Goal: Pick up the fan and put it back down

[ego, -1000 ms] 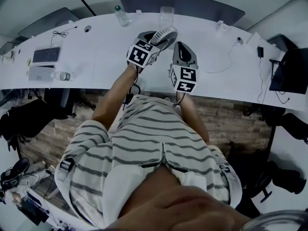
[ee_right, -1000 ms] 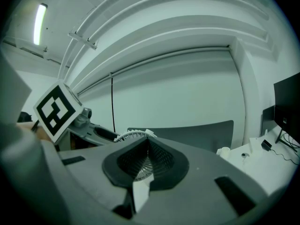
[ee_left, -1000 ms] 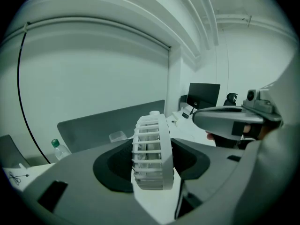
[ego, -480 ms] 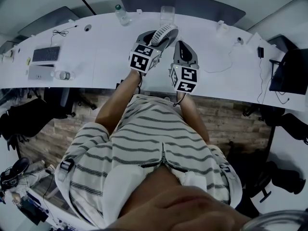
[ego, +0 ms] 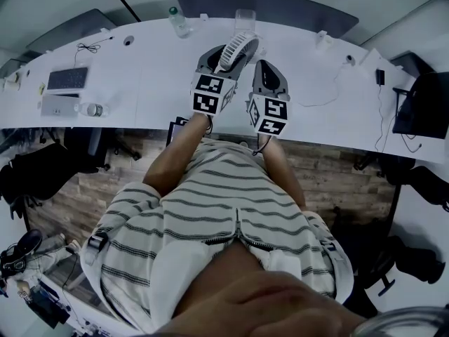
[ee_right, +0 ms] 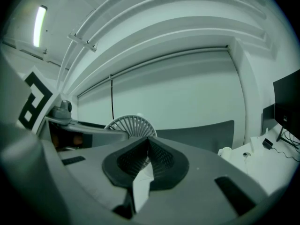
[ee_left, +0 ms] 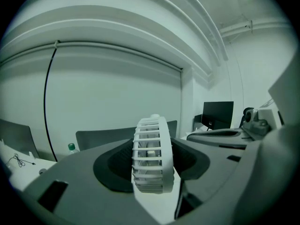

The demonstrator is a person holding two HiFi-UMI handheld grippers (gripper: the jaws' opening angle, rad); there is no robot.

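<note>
My L tongs (ego: 219, 63) are clenched on the white fan (ee_left: 152, 154), pads on both its faces. It stands edge-on btwn them, top centre of the head view, over the desk (ego: 140, 69). R tongs (ee_right: 147, 146) are closed w/ nothing in them, just right of the fan.

cup (ego: 244, 18) behind fan (ego: 237, 48), open desk (ego: 151, 76) left

Could not see the base of the fan (ee_left: 151, 156), buried inside the left gripper (ego: 223, 58). Caught only its upper grille in the right gripper view. Lost part of the monitor (ee_right: 287, 102) past the edge.
</note>
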